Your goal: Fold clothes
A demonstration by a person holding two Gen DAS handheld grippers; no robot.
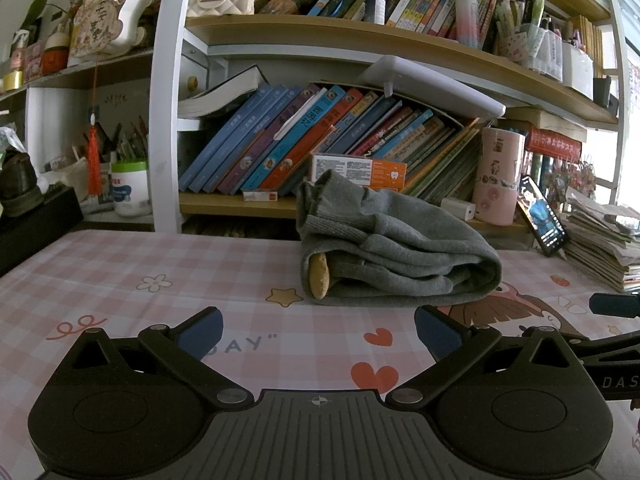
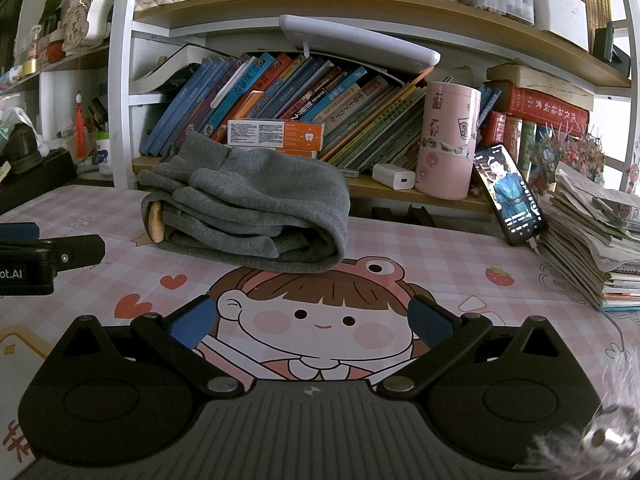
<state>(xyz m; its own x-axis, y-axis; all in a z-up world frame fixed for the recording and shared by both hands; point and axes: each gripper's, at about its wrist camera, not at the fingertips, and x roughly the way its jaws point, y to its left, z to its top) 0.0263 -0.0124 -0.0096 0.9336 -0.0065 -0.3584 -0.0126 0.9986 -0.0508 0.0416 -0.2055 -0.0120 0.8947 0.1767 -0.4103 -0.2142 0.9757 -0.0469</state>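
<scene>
A grey sweater (image 1: 394, 246) lay folded in a thick bundle on the pink checked tablecloth (image 1: 120, 276), just in front of the bookshelf (image 1: 360, 36), with a patch of tan lining showing at its left end. In the left wrist view the bundle sat right of centre, and the left gripper (image 1: 318, 330) hovered low in the frame with its blue-padded fingers spread wide apart, holding nothing and well short of the cloth. The right wrist view put the sweater (image 2: 256, 208) in the upper left of centre, resting just above a cartoon girl (image 2: 316, 316) printed on the tablecloth (image 2: 460, 264); the left view showed only a brown edge of that print. The right gripper (image 2: 310, 322) was likewise spread apart and empty over the cartoon face. Only the right view clearly showed the lit phone (image 2: 508, 196) leaning against a stack of papers (image 2: 592, 240), beside a pink canister (image 2: 448, 140) and a white charger (image 2: 394, 177). The left view alone took in the white tub with a green lid (image 1: 130, 188) at the left middle. A dark piece at the left edge of the right view was probably the other gripper, though too little showed to be sure.
</scene>
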